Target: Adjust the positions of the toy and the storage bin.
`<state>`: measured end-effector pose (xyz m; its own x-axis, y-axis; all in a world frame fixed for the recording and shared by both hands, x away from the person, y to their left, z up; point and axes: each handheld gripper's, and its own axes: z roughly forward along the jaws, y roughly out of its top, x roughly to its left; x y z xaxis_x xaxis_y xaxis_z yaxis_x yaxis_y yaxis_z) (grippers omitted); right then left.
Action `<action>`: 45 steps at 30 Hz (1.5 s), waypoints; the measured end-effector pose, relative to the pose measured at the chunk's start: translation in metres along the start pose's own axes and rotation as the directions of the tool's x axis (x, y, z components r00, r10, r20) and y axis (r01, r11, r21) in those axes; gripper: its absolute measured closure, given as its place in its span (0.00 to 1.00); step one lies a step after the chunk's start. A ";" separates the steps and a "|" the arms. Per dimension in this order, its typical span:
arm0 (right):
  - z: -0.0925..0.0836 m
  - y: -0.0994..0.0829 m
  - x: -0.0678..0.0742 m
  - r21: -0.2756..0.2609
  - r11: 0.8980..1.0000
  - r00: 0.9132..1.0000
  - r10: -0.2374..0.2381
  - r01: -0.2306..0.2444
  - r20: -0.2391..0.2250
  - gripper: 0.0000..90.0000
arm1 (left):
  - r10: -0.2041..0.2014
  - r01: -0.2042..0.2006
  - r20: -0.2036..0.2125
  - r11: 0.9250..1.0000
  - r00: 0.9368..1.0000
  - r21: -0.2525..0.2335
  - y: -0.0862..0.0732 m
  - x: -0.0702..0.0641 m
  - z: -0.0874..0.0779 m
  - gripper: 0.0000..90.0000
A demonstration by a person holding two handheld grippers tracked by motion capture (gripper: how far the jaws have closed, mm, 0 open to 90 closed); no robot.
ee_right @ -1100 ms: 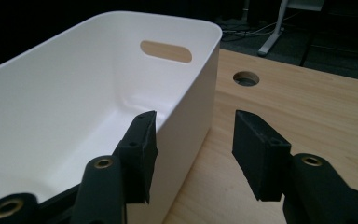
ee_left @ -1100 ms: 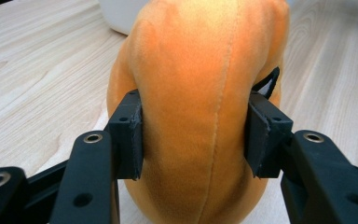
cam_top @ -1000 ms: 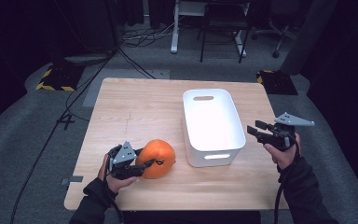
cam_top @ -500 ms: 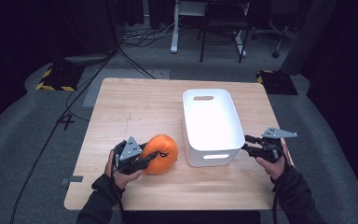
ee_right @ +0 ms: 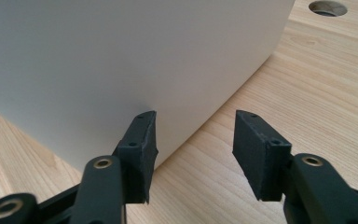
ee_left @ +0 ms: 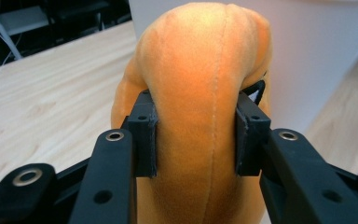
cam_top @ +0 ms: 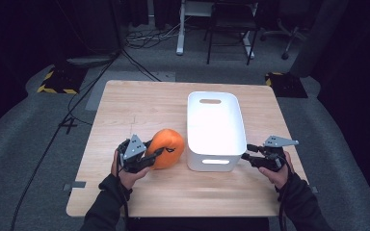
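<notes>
1. Desk (cam_top: 139, 108) of pale wood carries a white bin (cam_top: 215, 130) right of centre and an orange plush ball (cam_top: 166, 148) just beside the bin's left wall, toward the near edge.
2. Left gripper (cam_top: 151, 155) sits at the near left of the desk, held in the person's left hand (cam_top: 125, 173). Its jaws pinch the orange plush ball from both sides; in the left gripper view the pads (ee_left: 145, 135) press into the soft fabric (ee_left: 200, 93) and dent it, and the white bin wall (ee_left: 307, 46) stands directly behind the ball.
3. Right gripper (cam_top: 246, 152) sits at the near right of the desk, held in the right hand (cam_top: 277, 171) and pointing left at the near right corner of the white bin.
4. Right gripper jaws are spread with nothing between them. In the right gripper view the left jaw lies close against the bin wall (ee_right: 121, 56); contact cannot be confirmed. The right jaw hangs over bare wood (ee_right: 317, 93).
5. White bin has a handle slot (cam_top: 215, 161) in its near wall and another (cam_top: 210, 101) in its far wall; its interior appears empty.
</notes>
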<state>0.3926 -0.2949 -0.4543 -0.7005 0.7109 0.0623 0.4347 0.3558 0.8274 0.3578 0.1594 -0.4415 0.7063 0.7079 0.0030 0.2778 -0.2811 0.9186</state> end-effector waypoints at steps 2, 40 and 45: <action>0.001 -0.001 0.001 0.005 1.000 1.000 -0.012 0.012 0.003 0.54 | 0.003 -0.003 -0.016 1.000 1.000 -0.013 0.007 0.002 0.008 0.67; -0.024 -0.033 -0.022 0.028 0.999 1.000 -0.017 0.017 0.005 0.47 | -0.035 0.038 0.048 0.998 0.998 -0.058 0.023 -0.012 0.032 0.67; -0.029 -0.040 -0.033 0.028 1.000 1.000 0.006 -0.007 0.024 0.46 | 0.018 -0.016 0.041 0.999 0.999 -0.039 0.022 -0.023 0.029 0.66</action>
<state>0.3824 -0.3500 -0.4731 -0.6843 0.7272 0.0541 0.4549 0.3678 0.8110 0.3667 0.1179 -0.4331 0.7373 0.6755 0.0029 0.2409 -0.2670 0.9331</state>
